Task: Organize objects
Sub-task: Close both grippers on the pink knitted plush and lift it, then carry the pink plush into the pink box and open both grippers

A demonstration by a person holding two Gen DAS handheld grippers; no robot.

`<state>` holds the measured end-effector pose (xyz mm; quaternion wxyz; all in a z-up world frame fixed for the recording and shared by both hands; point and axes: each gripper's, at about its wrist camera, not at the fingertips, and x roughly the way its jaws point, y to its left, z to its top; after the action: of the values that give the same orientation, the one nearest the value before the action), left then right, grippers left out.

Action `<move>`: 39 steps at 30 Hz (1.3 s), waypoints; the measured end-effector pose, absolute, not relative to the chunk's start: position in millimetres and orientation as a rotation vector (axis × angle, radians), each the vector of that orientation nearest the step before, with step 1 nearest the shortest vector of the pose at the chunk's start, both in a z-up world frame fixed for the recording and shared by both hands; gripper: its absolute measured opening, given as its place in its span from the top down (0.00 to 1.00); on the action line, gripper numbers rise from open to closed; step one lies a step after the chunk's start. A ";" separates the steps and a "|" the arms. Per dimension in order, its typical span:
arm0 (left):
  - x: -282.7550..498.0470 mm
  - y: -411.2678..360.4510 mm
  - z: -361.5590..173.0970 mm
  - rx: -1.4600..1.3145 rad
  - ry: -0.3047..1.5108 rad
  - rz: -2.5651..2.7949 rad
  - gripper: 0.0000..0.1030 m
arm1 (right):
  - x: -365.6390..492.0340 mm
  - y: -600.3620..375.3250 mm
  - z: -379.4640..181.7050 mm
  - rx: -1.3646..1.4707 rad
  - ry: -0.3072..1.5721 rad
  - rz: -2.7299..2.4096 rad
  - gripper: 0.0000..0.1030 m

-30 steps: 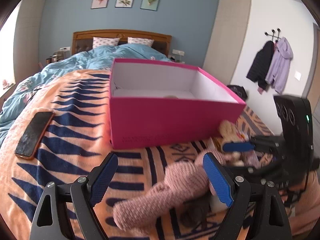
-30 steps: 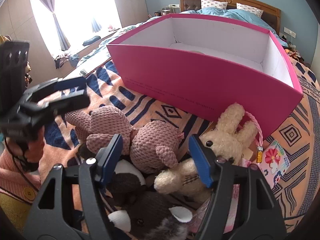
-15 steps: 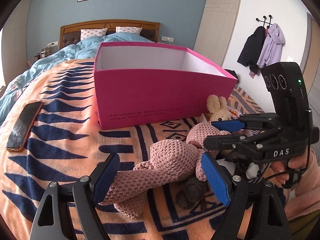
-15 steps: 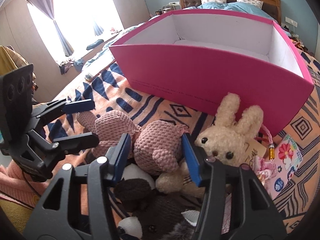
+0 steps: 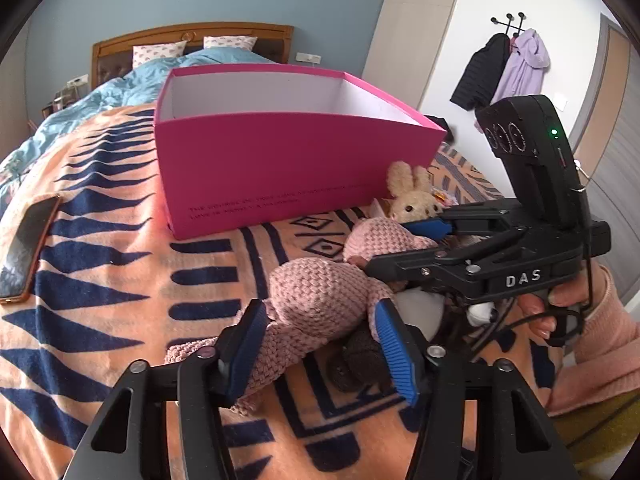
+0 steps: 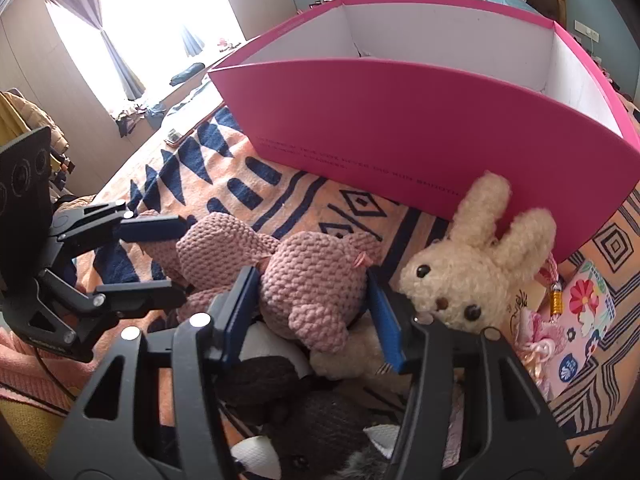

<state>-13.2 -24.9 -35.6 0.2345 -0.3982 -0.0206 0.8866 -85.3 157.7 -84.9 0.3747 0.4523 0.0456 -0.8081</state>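
A pink knitted plush toy lies on the patterned blanket in front of an open pink box. My left gripper is closing around its body and legs. My right gripper is shut on the toy's head; it also shows in the left wrist view. A cream bunny plush sits against the box wall. A dark grey and white plush lies under the pink toy.
A phone lies on the blanket at the left. A floral pouch and a pink trinket lie right of the bunny. Coats hang on the far wall. Pillows and a headboard are behind the box.
Both grippers have moved in on the pink knitted toy and narrowed. The right gripper has closed onto its head and the left one now straddles its body.
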 end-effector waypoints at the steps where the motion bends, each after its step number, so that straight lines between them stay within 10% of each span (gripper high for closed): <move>1: -12.5 -24.6 -35.9 -1.096 -0.062 2.424 0.48 | -84.6 157.9 -84.5 1.153 0.115 -2.073 0.47; 39: -26.4 -22.7 75.8 -0.724 -0.094 2.544 0.48 | -78.1 176.3 28.2 0.758 0.006 -2.278 0.50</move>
<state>-26.4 -22.6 75.8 0.2448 -0.2652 -0.0343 0.9320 -78.1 176.3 28.2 0.3619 0.2944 0.0024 -0.8845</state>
